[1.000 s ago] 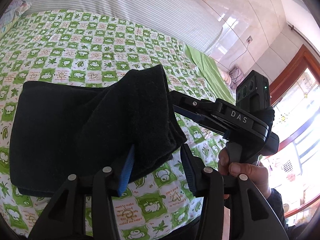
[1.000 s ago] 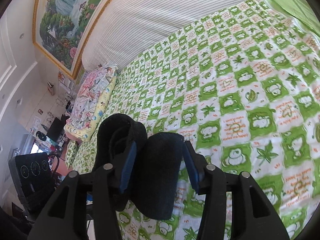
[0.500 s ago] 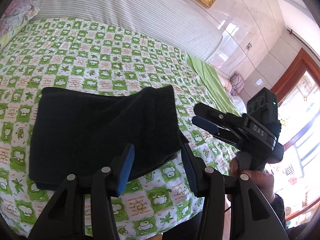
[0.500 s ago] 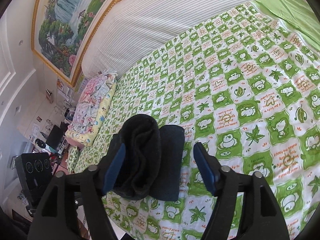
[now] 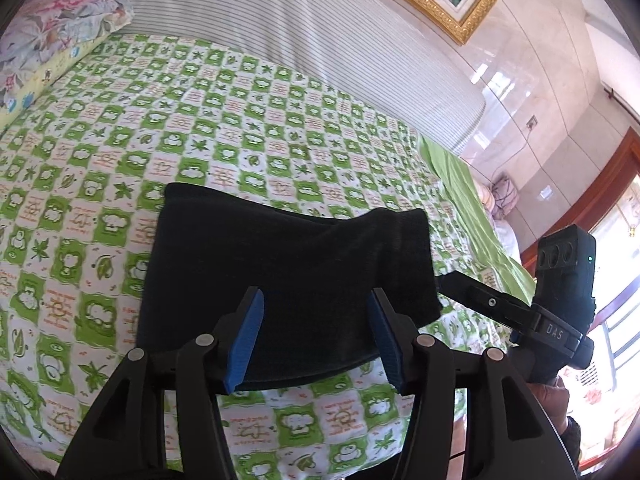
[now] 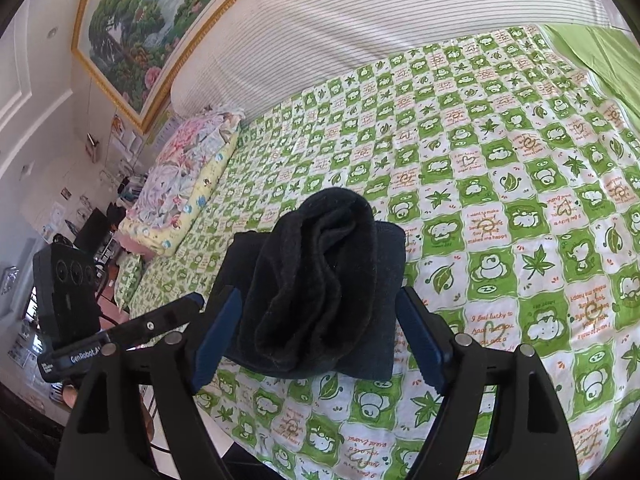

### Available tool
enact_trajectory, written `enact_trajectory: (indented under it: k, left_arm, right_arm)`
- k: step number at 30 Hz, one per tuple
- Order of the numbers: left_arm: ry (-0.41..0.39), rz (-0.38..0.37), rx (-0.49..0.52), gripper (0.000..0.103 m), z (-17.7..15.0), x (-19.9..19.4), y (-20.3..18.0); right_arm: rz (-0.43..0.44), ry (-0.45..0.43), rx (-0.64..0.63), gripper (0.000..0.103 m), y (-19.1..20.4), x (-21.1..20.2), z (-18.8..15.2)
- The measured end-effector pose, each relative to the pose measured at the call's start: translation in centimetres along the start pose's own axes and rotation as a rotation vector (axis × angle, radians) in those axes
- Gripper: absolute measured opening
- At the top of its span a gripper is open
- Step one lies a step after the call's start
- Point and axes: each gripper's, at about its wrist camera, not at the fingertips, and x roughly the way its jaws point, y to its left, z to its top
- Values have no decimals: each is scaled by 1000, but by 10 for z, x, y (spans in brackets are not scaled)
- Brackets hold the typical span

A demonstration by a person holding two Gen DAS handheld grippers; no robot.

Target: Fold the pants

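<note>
The black pants (image 5: 288, 276) lie folded in a thick bundle on the bed (image 5: 240, 128) with its green-and-white sheet, near the front edge. The left gripper (image 5: 316, 336) and right gripper (image 6: 320, 332) hover just before the bundle, jaws opening and clear of the cloth, nothing gripped

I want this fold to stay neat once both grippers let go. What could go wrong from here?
1. The top layer of the black pants is bunched into a hump on the right wrist view; it may slump or unroll.
2. The jaws of the left gripper and right gripper are opening with cloth between the pads; a pad could snag fabric on pulling back.
3. The bundle lies near the edge of the bed and might slide off.
</note>
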Motion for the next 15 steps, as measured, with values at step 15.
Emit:
enact_trajectory:
  k: [15]
  left_arm:
    - [19, 43, -52, 56, -1, 1, 34]
  right_arm:
    - [-13, 46, 41, 80, -6, 14, -10]
